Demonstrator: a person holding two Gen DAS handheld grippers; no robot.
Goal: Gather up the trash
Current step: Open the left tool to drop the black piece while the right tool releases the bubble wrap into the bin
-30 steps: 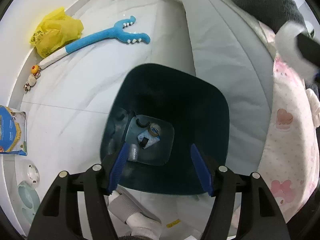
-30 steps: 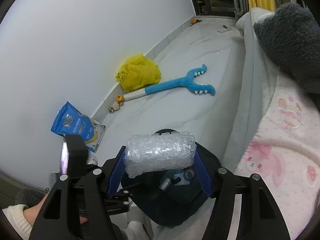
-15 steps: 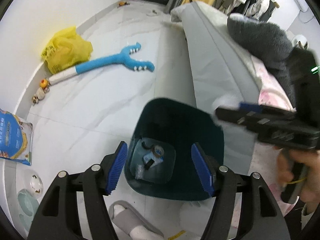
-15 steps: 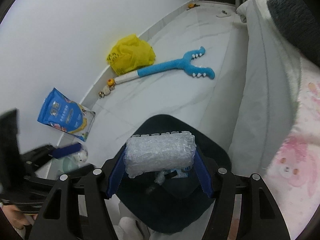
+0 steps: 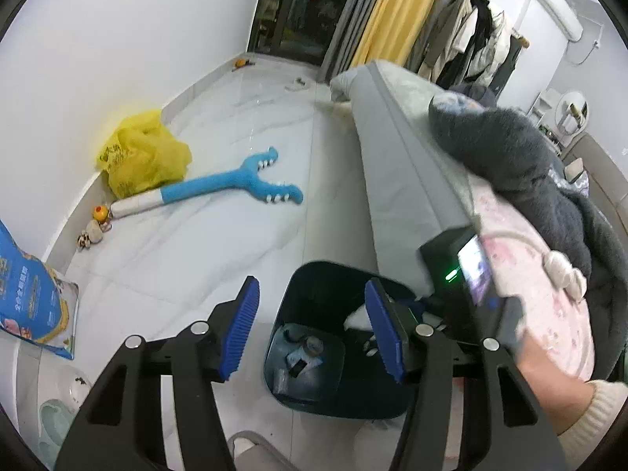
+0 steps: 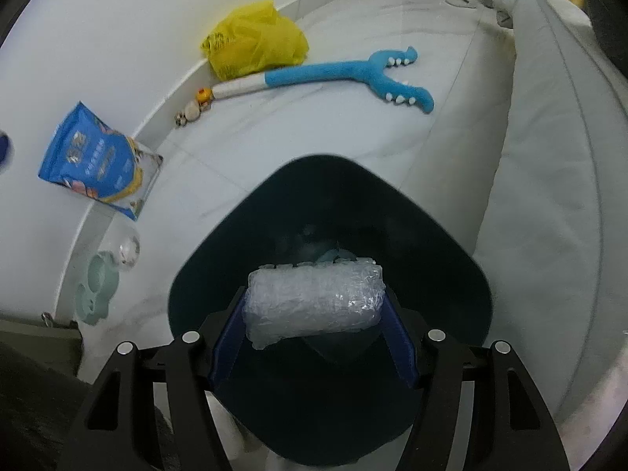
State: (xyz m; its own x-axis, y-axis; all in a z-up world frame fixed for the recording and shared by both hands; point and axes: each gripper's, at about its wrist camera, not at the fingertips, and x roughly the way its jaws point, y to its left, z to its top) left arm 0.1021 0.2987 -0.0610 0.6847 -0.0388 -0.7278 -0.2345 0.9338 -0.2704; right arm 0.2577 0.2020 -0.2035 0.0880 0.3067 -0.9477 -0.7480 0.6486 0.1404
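A crinkled, shiny roll of bubble wrap (image 6: 314, 298) is being seen against a smooth, dark plastic bin (image 6: 451, 259). Glossy marbled floor tiles (image 5: 243, 251) are being shown beneath a fuzzy blue plush toy (image 5: 219, 188) and thin yellow plastic bag (image 5: 141, 157).

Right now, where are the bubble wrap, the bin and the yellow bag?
bubble wrap (image 6: 314, 302), right wrist view, middle of the roll.
bin (image 6: 219, 263), right wrist view, left inner wall.
yellow bag (image 6: 255, 39), right wrist view, crumpled middle.
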